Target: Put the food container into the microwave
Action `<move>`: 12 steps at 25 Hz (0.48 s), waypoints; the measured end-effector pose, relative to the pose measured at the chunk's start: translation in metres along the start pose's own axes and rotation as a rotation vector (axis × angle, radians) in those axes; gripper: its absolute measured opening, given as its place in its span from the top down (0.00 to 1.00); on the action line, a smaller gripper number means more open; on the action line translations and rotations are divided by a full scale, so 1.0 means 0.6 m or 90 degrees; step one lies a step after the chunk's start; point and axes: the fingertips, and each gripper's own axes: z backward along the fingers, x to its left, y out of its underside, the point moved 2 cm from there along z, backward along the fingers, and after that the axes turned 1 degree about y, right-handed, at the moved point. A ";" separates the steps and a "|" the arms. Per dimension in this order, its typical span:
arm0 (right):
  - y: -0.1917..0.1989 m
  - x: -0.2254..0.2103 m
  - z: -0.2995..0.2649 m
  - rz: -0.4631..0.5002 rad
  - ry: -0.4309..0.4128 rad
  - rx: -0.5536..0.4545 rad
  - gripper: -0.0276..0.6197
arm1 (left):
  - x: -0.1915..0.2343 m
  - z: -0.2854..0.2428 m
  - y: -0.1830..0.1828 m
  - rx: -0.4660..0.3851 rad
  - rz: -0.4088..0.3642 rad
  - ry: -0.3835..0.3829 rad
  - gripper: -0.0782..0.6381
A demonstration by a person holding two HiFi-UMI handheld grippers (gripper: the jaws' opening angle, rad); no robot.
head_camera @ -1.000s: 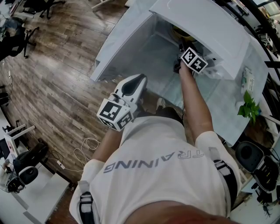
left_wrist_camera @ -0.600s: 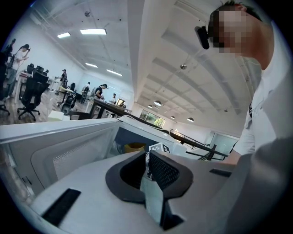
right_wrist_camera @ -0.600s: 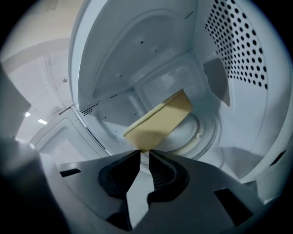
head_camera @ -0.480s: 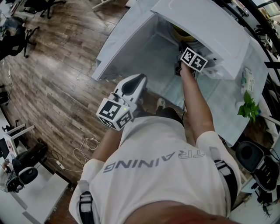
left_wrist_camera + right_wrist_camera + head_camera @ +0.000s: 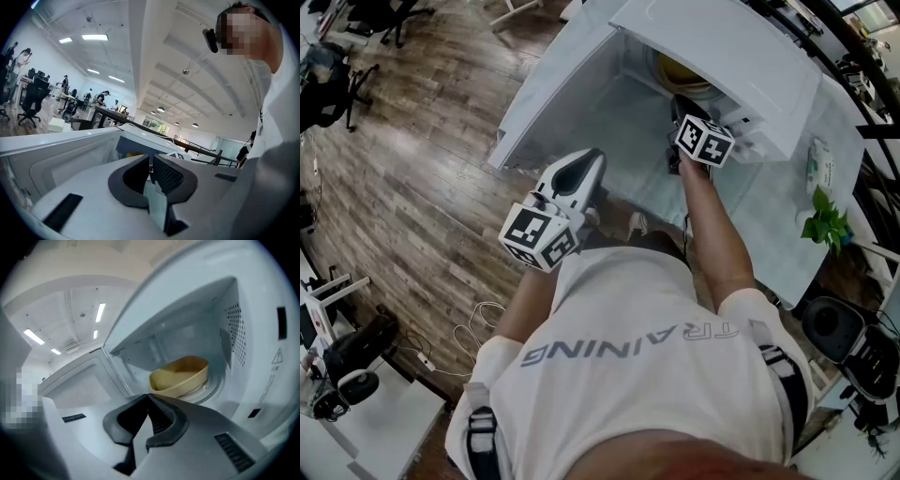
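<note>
The food container (image 5: 180, 376) is sitting on the turntable inside the microwave (image 5: 187, 329), so the main job is looking done. The right gripper (image 5: 149, 398) is hanging just outside the opening, its jaws just now closing to a clenched pinch with nothing between them. The left gripper (image 5: 151, 161) is idling well back, clenched and empty too. The door (image 5: 79, 380) is standing open, so shutting it is probably the 1 step remaining.

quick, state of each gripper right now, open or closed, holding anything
left gripper: closed, empty
right gripper: closed, empty; the food container sits free inside the microwave
</note>
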 end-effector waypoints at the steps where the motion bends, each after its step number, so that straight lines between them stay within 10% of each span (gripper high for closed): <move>1: -0.003 0.008 0.014 0.011 -0.008 -0.005 0.92 | -0.004 -0.001 -0.002 -0.003 -0.003 0.000 0.82; 12: -0.038 0.070 0.212 0.100 -0.112 -0.070 0.92 | -0.078 -0.019 -0.027 -0.054 -0.050 0.008 0.82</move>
